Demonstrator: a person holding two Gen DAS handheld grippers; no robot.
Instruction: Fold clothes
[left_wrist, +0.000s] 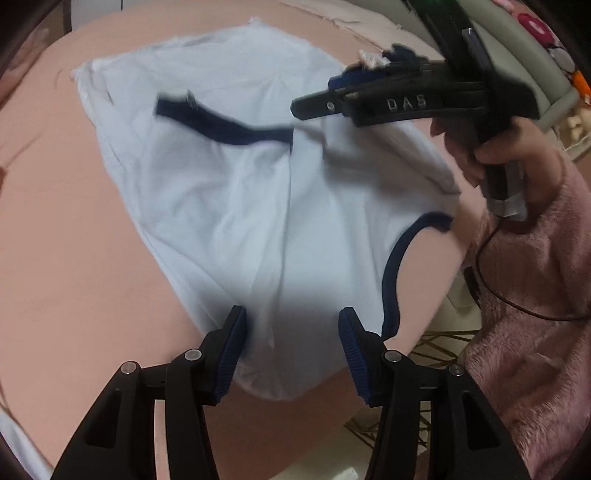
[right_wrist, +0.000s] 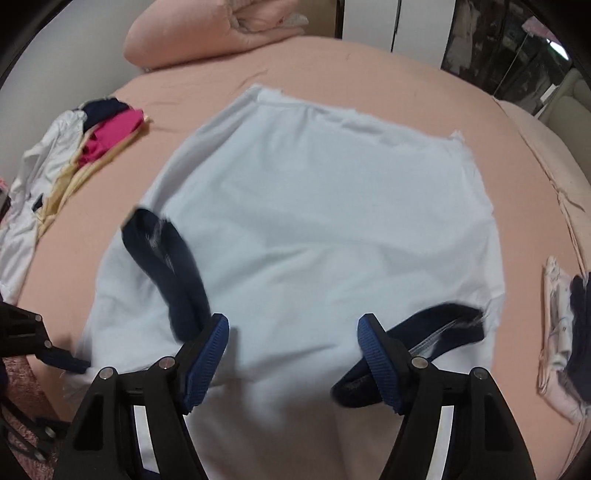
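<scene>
A white shirt (left_wrist: 258, 206) with navy trim lies spread on the pink bed (left_wrist: 74, 288). My left gripper (left_wrist: 293, 350) hangs open over the shirt's near edge, and the cloth lies loose beneath its blue pads (left_wrist: 232, 350). The right gripper (left_wrist: 306, 107), held by a hand in a fuzzy pink sleeve (left_wrist: 535, 295), hovers over the shirt's far right side. In the right wrist view the shirt (right_wrist: 314, 221) fills the middle. There the right gripper (right_wrist: 293, 362) stands open above the shirt's near part, with a navy trim band (right_wrist: 166, 266) by its left finger and another (right_wrist: 443, 328) by its right.
A pile of pink, navy, white and yellow clothes (right_wrist: 92, 136) lies at the bed's left. A pink duvet (right_wrist: 207, 33) sits at the back. Folded items (right_wrist: 565, 332) rest near the right edge. A cable (left_wrist: 517, 302) trails over the sleeve.
</scene>
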